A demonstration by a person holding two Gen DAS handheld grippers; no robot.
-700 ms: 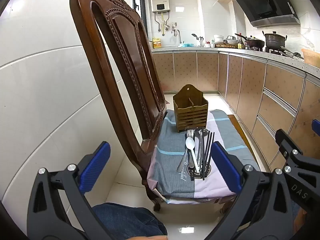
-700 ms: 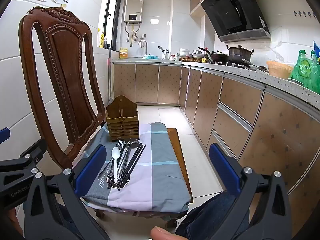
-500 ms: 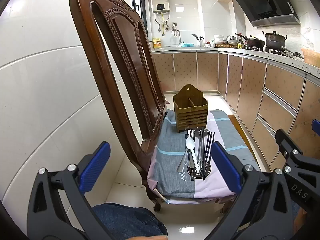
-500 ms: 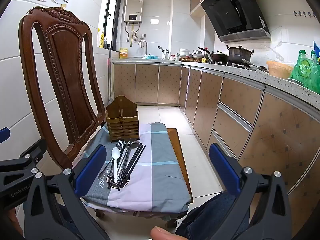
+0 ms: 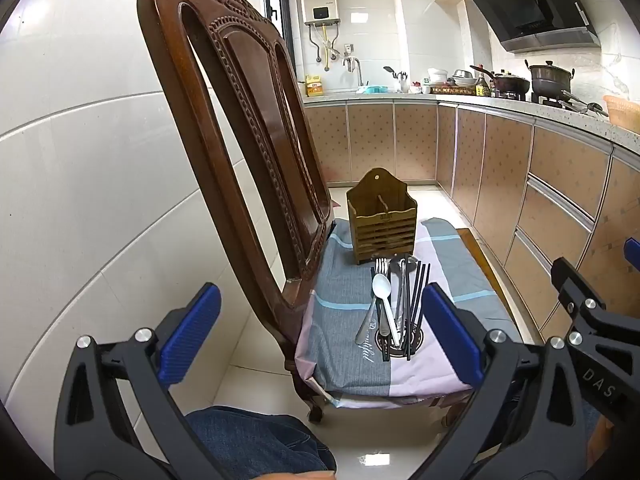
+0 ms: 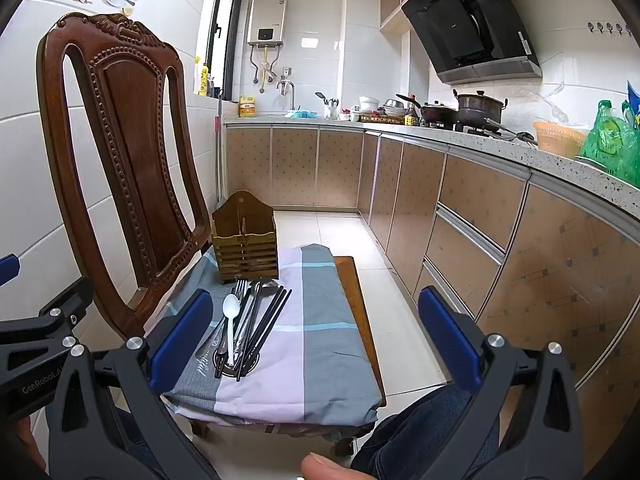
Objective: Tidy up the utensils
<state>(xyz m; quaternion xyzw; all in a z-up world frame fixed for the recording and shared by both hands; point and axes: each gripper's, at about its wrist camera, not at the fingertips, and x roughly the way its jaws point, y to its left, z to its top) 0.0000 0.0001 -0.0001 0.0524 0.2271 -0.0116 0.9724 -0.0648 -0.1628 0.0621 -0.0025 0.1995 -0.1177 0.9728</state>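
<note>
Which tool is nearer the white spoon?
Left, narrowly. The white spoon lies ahead between the left tool's fingers; for the right tool it sits off toward its left finger.

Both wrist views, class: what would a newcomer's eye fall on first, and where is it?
A tall carved wooden chair fills the left, its seat draped in a checked cloth. On the cloth lies a bundle of utensils, a white spoon on top, in front of a wooden utensil holder. Both grippers, left gripper and right gripper, hang open, empty.
</note>
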